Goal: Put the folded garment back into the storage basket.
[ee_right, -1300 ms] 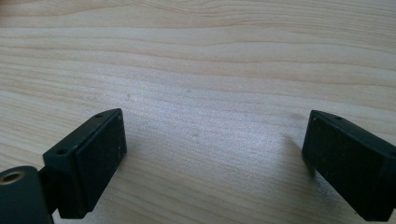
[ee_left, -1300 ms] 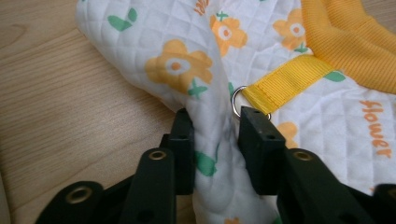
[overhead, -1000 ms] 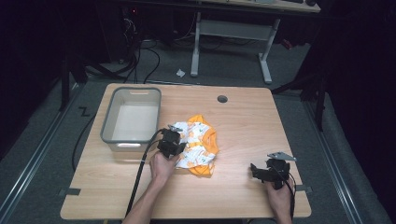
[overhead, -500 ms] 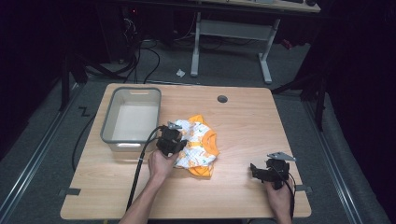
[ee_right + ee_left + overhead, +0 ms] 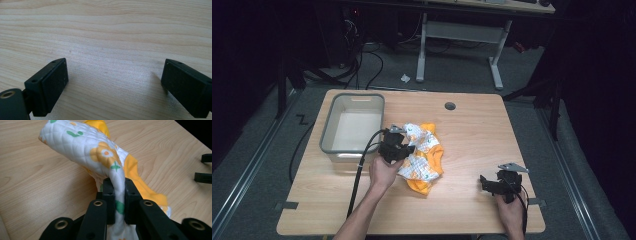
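The left gripper (image 5: 404, 148) has its jaws pinching a fold of the white quilted cloth with orange flowers and yellow lining (image 5: 100, 152), which lies crumpled mid-counter just beside the grey plastic tub (image 5: 328, 134). The right gripper (image 5: 486, 182) rests near the pale wooden counter's (image 5: 472, 130) right front corner, jaws spread wide over bare wood, well apart from the cloth.

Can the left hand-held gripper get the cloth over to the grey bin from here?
Probably yes: the left hand-held gripper is shut on the quilted floral cloth, and the open grey bin sits right beside it with nothing between them.
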Tool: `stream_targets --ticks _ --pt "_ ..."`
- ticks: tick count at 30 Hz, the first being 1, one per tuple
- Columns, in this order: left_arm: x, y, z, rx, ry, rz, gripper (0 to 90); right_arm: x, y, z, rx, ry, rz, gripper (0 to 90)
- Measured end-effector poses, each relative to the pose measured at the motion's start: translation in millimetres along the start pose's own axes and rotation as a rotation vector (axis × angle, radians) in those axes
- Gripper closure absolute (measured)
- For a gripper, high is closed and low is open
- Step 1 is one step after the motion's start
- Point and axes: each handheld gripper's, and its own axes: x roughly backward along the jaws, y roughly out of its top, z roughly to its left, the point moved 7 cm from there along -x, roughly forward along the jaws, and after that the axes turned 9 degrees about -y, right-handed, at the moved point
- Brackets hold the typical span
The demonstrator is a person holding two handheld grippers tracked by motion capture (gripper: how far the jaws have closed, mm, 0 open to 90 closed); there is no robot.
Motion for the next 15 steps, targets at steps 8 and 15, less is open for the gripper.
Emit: stream_targets --ticks 8,15 --pt "18.0 10.0 -4.7 -0.008 -0.036 -0.024 82.7 0.1 -0.1 0.1 0.000 0.000 0.001 7.2" --pt "31.4 18.6 -7.4 -0.015 -0.052 -0.042 82.8 0.2 -0.1 0.2 0.000 0.001 0.001 7.2"
